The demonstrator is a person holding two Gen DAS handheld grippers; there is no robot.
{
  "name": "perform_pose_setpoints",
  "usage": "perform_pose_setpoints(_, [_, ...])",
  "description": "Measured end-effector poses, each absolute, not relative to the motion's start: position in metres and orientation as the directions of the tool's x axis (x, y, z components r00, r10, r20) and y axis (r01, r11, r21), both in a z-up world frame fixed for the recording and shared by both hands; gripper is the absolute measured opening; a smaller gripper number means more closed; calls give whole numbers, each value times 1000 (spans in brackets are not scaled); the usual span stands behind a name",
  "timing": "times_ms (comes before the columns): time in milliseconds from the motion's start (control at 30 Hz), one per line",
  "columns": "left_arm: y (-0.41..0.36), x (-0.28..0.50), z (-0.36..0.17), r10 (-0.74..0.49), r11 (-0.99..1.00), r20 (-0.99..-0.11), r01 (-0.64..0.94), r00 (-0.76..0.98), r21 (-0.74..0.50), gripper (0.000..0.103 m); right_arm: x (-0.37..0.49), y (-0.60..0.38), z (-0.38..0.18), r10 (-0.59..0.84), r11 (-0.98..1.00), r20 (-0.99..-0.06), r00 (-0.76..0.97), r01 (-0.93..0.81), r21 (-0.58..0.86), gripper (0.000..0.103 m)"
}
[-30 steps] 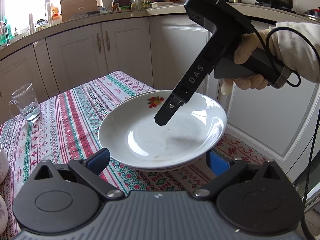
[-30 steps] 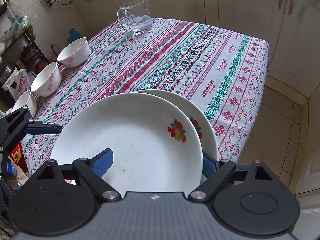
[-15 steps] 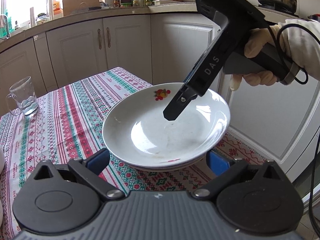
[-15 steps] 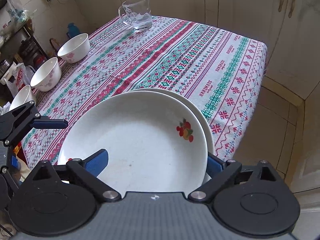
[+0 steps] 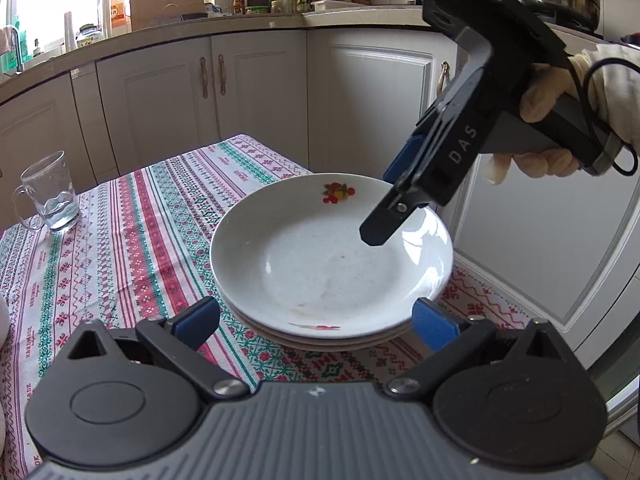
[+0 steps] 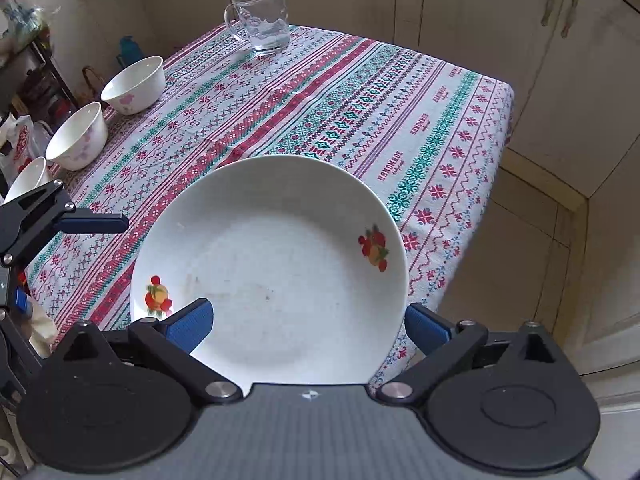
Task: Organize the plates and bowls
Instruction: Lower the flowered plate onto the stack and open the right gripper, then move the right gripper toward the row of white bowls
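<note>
A stack of white plates (image 5: pixel 328 264) with fruit prints rests on the striped tablecloth (image 5: pixel 132 240) near the table's right corner. In the right wrist view the top plate (image 6: pixel 272 248) lies flat and centred on the stack. My right gripper (image 6: pixel 308 326) hovers over its near rim, pointing steeply down. Its jaws are opening, and the blue pads (image 6: pixel 428 328) stand clear of the plate. From the left wrist view, the right gripper (image 5: pixel 380 220) hangs just above the plate's right side. My left gripper (image 5: pixel 316 324) is open at the stack's near rim, touching nothing.
Three white bowls (image 6: pixel 134 84), (image 6: pixel 78 136), (image 6: pixel 28 178) line the table's far left edge. A glass mug (image 6: pixel 264 20) stands at the far end. The table edge (image 6: pixel 504 120) drops off right of the plates, with white cabinets (image 5: pixel 380 100) behind.
The top plate, earlier offset over the stack between the right jaws, now lies centred on it. The right jaws have spread wider and the right gripper has lifted slightly.
</note>
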State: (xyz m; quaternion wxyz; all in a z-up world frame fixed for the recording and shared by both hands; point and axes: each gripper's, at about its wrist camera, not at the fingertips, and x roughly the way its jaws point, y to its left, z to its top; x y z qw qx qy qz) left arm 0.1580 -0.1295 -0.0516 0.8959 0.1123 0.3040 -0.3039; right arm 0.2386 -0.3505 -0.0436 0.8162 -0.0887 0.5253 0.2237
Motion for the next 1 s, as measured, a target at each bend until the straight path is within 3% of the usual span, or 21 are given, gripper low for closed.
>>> perform_pose_setpoints(333, [-122, 150, -45, -475, 782, -583, 620, 659, 64, 102, 217, -337, -28, 246, 886, -858, 451, -464, 10, 103])
perform_pose_setpoints(733, [-66, 130, -27, -451, 816, -545, 574, 707, 69, 102, 159, -268, -14, 202, 920, -687, 698, -375, -111, 103])
perform_pose_setpoints(1000, [-1, 107, -20, -401, 842, -561, 532, 724, 85, 102, 129, -206, -19, 218, 927, -607, 764, -357, -117, 103])
